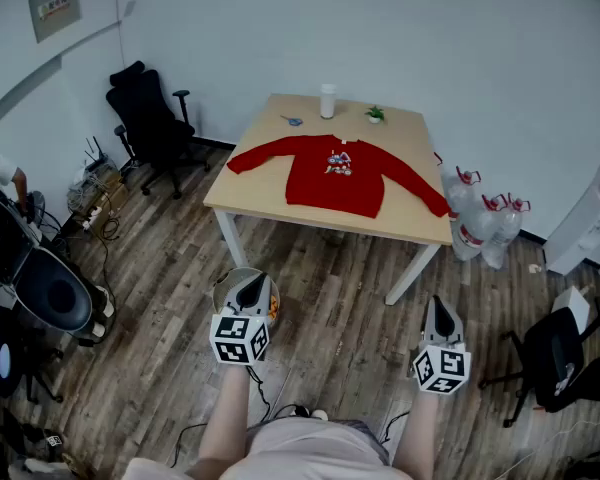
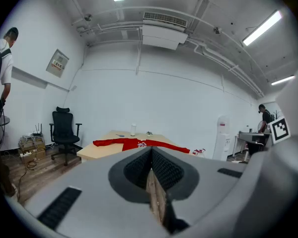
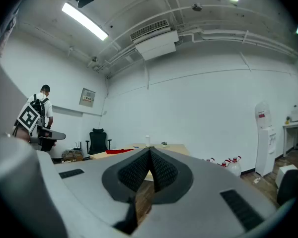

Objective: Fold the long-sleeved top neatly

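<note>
Red long-sleeved top (image 1: 332, 180) lies flat on the surface (image 1: 248, 190), collar toward the far wall, sleeves spread sideways. Our left gripper (image 1: 250, 290) and right gripper (image 1: 439, 310) stand well back, jaws shut and empty.

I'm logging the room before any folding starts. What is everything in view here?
table: one, light wood, white legs, middle of the room
long-sleeved top: one, red, spread flat on the table, sleeves out
container: one, white, table's far edge
plant: one, small, green, right of the container
small item: one, blue, left of the container, too small to identify
office chairs: two, black, one left of the table, one lower right
water bottles: several, clear, red caps, floor right of the table
wall sign: one, grey, upper left
left gripper: shut, empty, short of the table
right gripper: shut, empty, short of the table
</note>
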